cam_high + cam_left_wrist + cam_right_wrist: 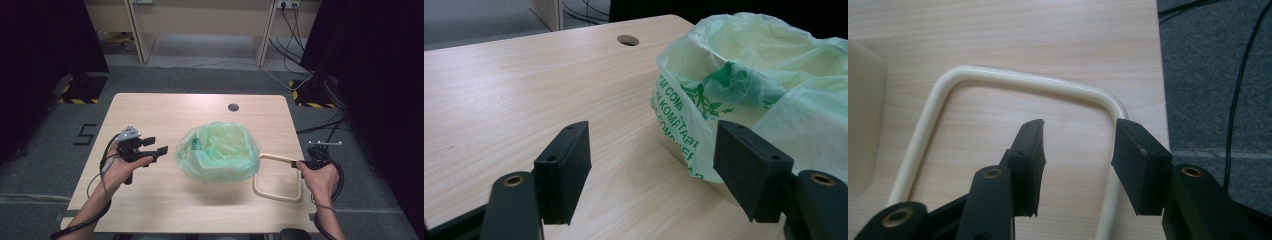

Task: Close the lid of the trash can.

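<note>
A cream bin lined with a pale green bag [218,150] stands in the middle of the wooden table [150,110]. A cream loop handle [277,196] lies flat on the table to its right. My left gripper [156,145] hovers just left of the bag, open and holding nothing; in the left gripper view the bag [764,85] fills the space past the right jaw of that gripper [651,145]. My right gripper [299,163] is at the handle's far right corner. It [1079,131] is open, its right jaw over the handle's [1018,77] side bar, not pressing on it.
A round cable hole [233,107] sits in the table behind the bin. The table's right edge lies close beside the right gripper, with grey carpet and black cables [1243,75] beyond. The bin's cream wall [863,125] stands left of the handle.
</note>
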Available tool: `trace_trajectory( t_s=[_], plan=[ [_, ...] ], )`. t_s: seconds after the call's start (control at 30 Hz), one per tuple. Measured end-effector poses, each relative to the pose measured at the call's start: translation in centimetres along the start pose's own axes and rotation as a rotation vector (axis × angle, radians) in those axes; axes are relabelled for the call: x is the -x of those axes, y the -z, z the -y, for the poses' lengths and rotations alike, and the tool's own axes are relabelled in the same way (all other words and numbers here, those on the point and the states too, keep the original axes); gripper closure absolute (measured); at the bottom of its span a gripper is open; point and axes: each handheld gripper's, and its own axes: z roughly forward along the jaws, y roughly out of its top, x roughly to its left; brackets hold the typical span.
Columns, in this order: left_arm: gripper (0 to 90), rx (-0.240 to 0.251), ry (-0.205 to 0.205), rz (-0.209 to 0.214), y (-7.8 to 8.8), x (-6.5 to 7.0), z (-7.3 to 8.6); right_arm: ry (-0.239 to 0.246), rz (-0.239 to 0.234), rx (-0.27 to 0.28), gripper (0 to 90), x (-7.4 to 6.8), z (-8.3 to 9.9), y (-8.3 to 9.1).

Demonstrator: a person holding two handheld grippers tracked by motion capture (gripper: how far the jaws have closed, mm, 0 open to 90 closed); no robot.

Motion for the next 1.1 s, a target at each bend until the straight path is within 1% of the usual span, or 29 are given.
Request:
trace_trajectory(
  t_s=[0.2, 0.3, 0.37, 0.4, 0.57, 0.67, 0.73, 0.83, 1.0, 1.1],
  plan=[
    [30.1, 0.006, -0.003, -0.002, 0.7, 0.1, 0.2, -0.007, 0.052, -0.014, 58.4, 0.5, -0.1, -0.7],
    [30.0, 0.003, -0.008, -0.002, 1.0, 0.2, 0.4, -0.007, 0.071, -0.038, 60.7, 0.5, 0.0, -1.3],
    [30.0, 0.006, -0.006, -0.003, 1.1, 0.1, 0.5, -0.007, 0.097, -0.06, 62.3, 0.5, 0.2, -1.7],
    [30.0, 0.006, -0.003, -0.004, 1.1, 0.1, 0.6, 0.001, 0.106, -0.067, 63.1, 0.6, 0.3, -2.0],
    [30.0, -0.001, -0.001, -0.006, 1.0, 0.0, 0.7, -0.016, 0.124, -0.106, 68.5, 1.0, 0.9, -3.0],
    [30.1, 0.001, -0.002, -0.006, 1.0, 0.0, 0.6, -0.021, 0.131, -0.113, 71.3, 1.2, 1.0, -3.3],
    [30.1, 0.0, -0.003, -0.007, 1.0, 0.0, 0.6, -0.026, 0.13, -0.12, 73.6, 1.2, 1.1, -3.4],
    [30.1, 0.002, -0.004, -0.005, 1.0, 0.1, 0.5, -0.02, 0.141, -0.128, 75.0, 1.1, 1.1, -3.6],
    [30.1, 0.002, -0.003, -0.003, 1.0, 0.1, 0.6, -0.016, 0.17, -0.133, 79.6, 0.8, 1.0, -3.7],
    [30.1, 0.0, 0.0, -0.004, 1.0, 0.0, 0.7, -0.031, 0.181, -0.14, 81.6, 0.6, 0.8, -3.8]
  ],
)
